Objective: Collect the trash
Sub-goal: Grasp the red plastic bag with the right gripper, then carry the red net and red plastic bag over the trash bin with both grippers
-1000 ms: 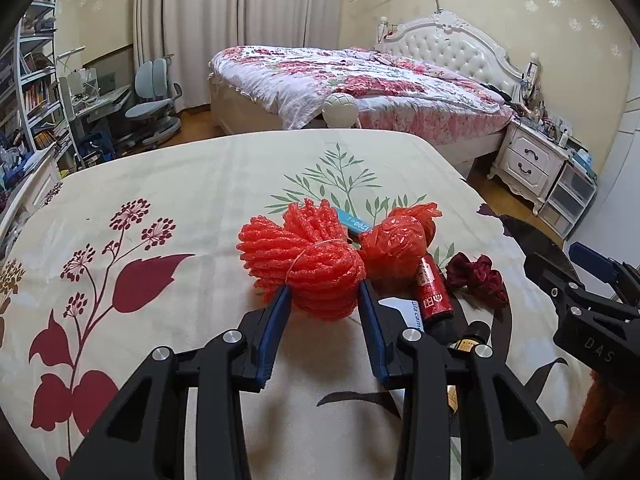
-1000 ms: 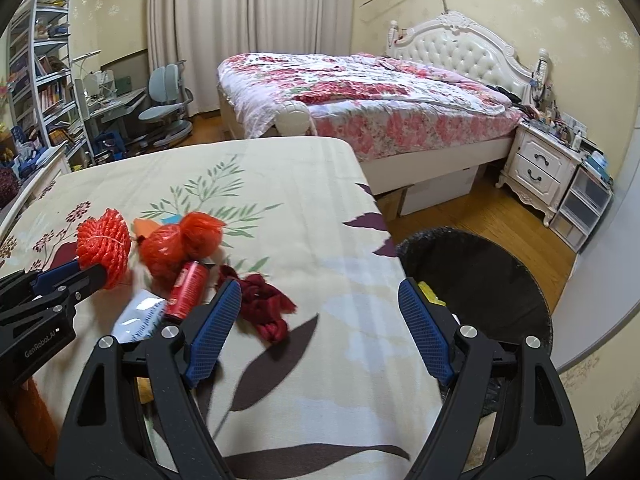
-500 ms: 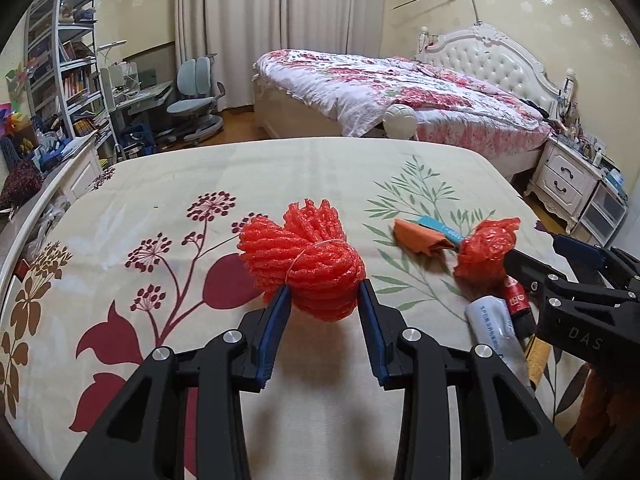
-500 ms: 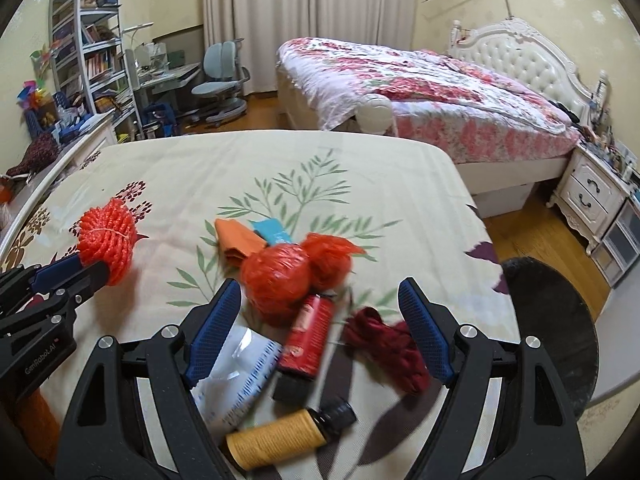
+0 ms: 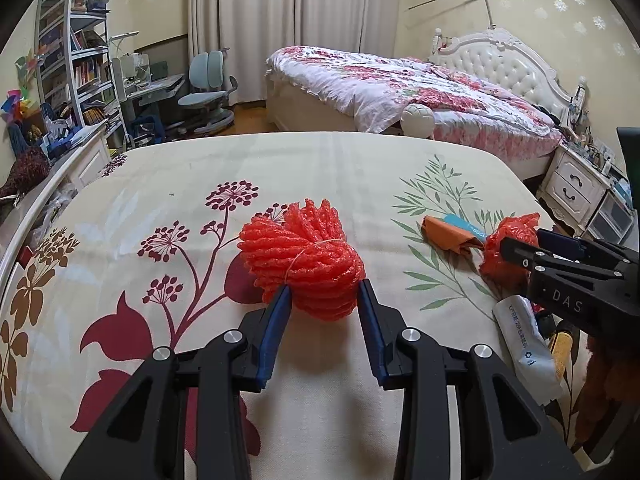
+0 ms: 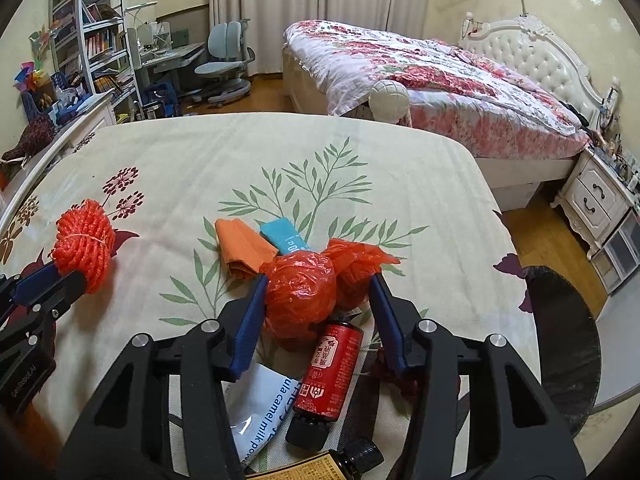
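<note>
A red foam net bundle (image 5: 304, 252) hangs just above the flowered bedspread (image 5: 320, 168), and my left gripper (image 5: 323, 290) is shut on its near end. The same bundle (image 6: 84, 240) shows at the left of the right wrist view. My right gripper (image 6: 318, 280) is over the trash pile, its jaws closing on a crumpled red plastic bag (image 6: 300, 292). Both blue pads touch the bag's sides. From the left wrist view the right gripper (image 5: 524, 240) is at the far right against that bag (image 5: 512, 244).
Around the bag lie a red bottle (image 6: 332, 372), a white pouch (image 6: 260, 412), folded orange paper (image 6: 244, 248), a blue packet (image 6: 286, 236), a dark red cloth (image 6: 400, 376) and an amber bottle (image 6: 320, 468). A black bin (image 6: 560, 340) stands beyond the bed's right edge.
My right gripper swung left from the black bin to the pile and narrowed its jaws onto the red bag. My left gripper carried the foam net left, away from the pile.
</note>
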A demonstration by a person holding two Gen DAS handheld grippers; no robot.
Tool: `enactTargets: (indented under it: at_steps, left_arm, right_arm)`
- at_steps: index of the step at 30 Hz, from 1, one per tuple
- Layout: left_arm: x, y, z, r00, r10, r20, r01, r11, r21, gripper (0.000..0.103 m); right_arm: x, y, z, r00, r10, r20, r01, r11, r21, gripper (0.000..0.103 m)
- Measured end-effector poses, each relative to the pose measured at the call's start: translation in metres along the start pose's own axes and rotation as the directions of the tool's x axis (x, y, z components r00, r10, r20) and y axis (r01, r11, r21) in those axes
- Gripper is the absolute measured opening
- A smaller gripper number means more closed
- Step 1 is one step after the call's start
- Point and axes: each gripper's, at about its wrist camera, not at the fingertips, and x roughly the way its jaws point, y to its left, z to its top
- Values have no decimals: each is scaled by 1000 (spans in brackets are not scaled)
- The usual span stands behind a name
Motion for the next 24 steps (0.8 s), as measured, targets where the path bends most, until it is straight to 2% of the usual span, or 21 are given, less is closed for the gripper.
enactTargets:
  at_steps: [7, 8, 9, 14, 17, 24]
  left_arm:
    - [-11, -14, 7, 999, -36, 36, 36, 999, 14, 37]
    - [-13, -19, 9, 998, -44, 41, 43, 999, 20, 37]
    - [-16, -24, 10, 997, -55, 48, 53, 998, 27, 37]
    - [-22, -56, 13, 992, -110, 60, 105, 992, 75, 37]
    - [-20, -69, 11, 990, -131, 49, 127, 988, 91, 37]
    - [-22, -87, 13, 989, -142, 50, 135, 984, 118, 37]
  right_arm:
    - [-30, -15, 0, 997, -3, 74, 1, 999, 32, 46]
    - [-36, -20, -1, 996, -8, 85, 5, 999, 40, 39]
    - [-41, -25, -2, 996, -10, 90, 6, 999, 47, 24]
    - [-50, -63, -12, 995, -49, 82, 39, 992, 117, 24]
    - [-46, -81, -20, 997, -41, 59, 31, 986, 162, 24]
    - [-58, -104, -26, 993, -79, 91, 59, 977, 204, 23]
